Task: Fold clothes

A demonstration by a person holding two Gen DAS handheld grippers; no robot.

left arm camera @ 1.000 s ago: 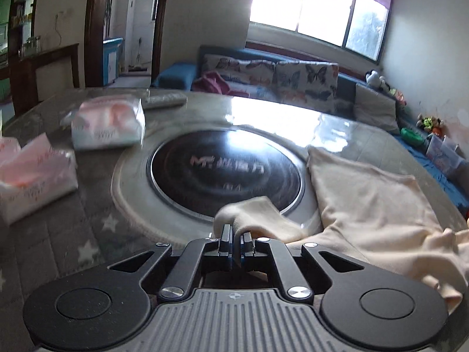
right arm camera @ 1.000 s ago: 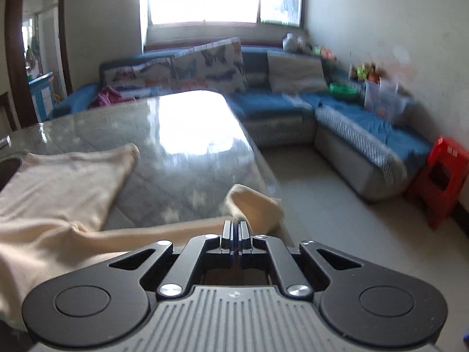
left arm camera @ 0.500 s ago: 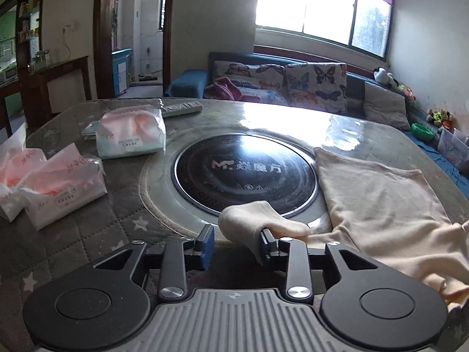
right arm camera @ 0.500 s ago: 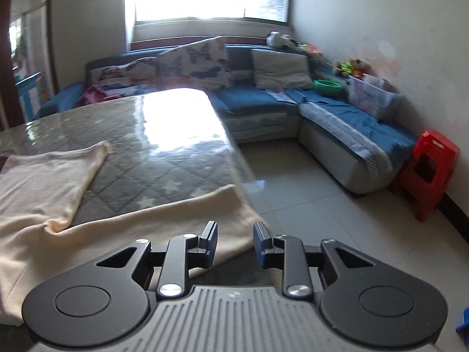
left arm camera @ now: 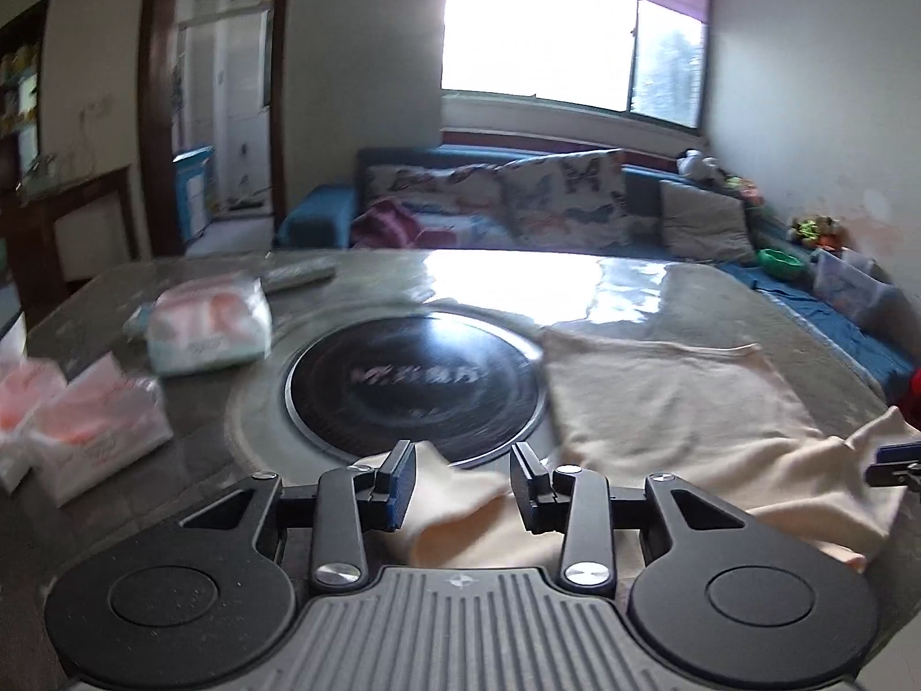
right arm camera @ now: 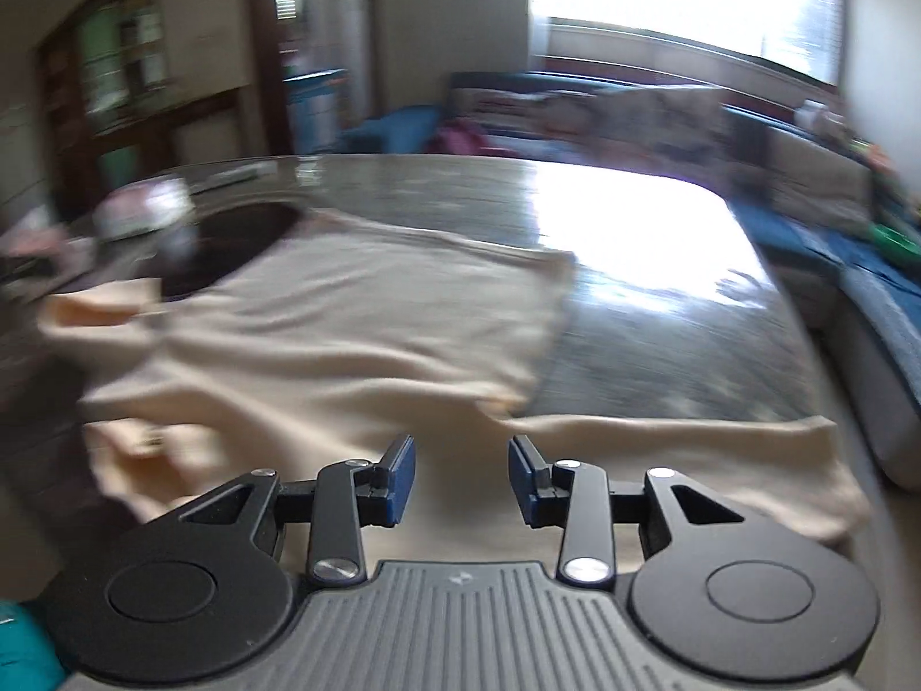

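A cream garment (left arm camera: pixel 662 397) lies spread on the grey star-patterned table, its left edge beside a round black hob plate (left arm camera: pixel 414 386). One sleeve end (left arm camera: pixel 455 501) lies loose below and between the jaws of my left gripper (left arm camera: pixel 460 458); the blue pads stand apart and do not press it. In the right wrist view, which is motion-blurred, the same garment (right arm camera: pixel 357 311) fills the middle. My right gripper (right arm camera: pixel 460 449) hovers over its near folded strip (right arm camera: pixel 719 455), jaws opening, nothing pinched between them.
Several pink-and-white tissue packs (left arm camera: pixel 210 328) (left arm camera: pixel 98 426) sit on the table's left side, with a remote (left arm camera: pixel 296 275) behind them. A blue sofa (left arm camera: pixel 518 207) runs along the back wall under the window. The table's right edge (right arm camera: pixel 806 345) drops to the floor.
Both grippers were shut on cloth corners and now stand open, with the cloth let go. The left one has drawn back and risen. The right one has swung left to face the garment.
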